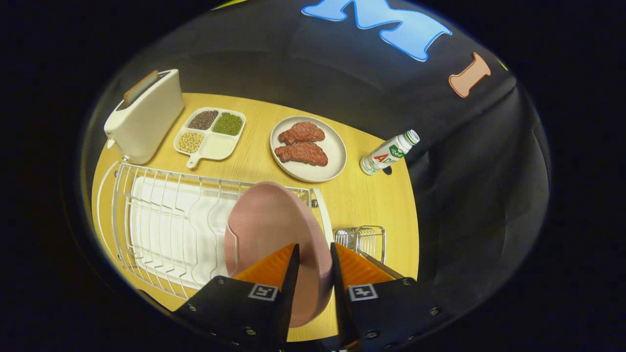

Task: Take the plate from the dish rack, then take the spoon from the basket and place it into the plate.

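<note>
Gripper view looks down along the gripper (314, 252) onto a light wooden counter (371, 205). A pink plate (266, 225) stands on edge at the right end of the wire dish rack (161, 220), and its rim runs straight between the jaws; the two fingers sit on either side of that rim, close against it, though whether both press on it I cannot tell. A white drip tray (166, 215) lies under the rack's wires. Just right of the rack, beyond the right finger, is a small wire basket (364, 239); what it holds is hidden. Farther back on the counter, a white toaster (142, 117) stands with a slice of bread (139, 87) showing at its slot. Beside it sits a divided white dish (210, 134) with dark, green and pale beans in three of its four sections. To the right of that is a round plate with two red pieces of meat (308, 146), and farther right a small white bottle with a green cap (389, 152) stands near the counter's edge
</note>
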`<action>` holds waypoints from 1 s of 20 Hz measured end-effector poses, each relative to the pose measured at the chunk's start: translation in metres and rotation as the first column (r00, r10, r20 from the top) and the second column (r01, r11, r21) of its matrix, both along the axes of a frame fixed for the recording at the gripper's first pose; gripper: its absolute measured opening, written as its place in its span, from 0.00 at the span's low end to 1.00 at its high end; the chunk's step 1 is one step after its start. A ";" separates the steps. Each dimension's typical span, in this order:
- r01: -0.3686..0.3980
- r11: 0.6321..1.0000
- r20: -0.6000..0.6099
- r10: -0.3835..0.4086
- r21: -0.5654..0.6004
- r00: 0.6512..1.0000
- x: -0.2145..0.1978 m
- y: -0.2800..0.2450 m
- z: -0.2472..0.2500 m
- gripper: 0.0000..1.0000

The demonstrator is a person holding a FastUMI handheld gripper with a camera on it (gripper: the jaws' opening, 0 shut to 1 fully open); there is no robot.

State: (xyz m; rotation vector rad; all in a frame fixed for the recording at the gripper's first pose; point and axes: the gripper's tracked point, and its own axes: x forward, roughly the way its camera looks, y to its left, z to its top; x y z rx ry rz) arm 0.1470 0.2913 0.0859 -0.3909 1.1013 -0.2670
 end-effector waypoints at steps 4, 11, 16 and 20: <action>-0.018 0.998 -0.018 0.019 0.053 1.000 0.004 0.021 0.011 0.19; -0.028 1.000 -0.041 0.028 0.005 0.999 0.009 0.017 0.034 0.10; -0.053 0.999 -0.016 0.053 -0.004 0.998 0.013 0.007 0.061 0.10; -0.098 0.991 0.030 0.096 0.088 0.995 0.000 0.006 0.096 0.10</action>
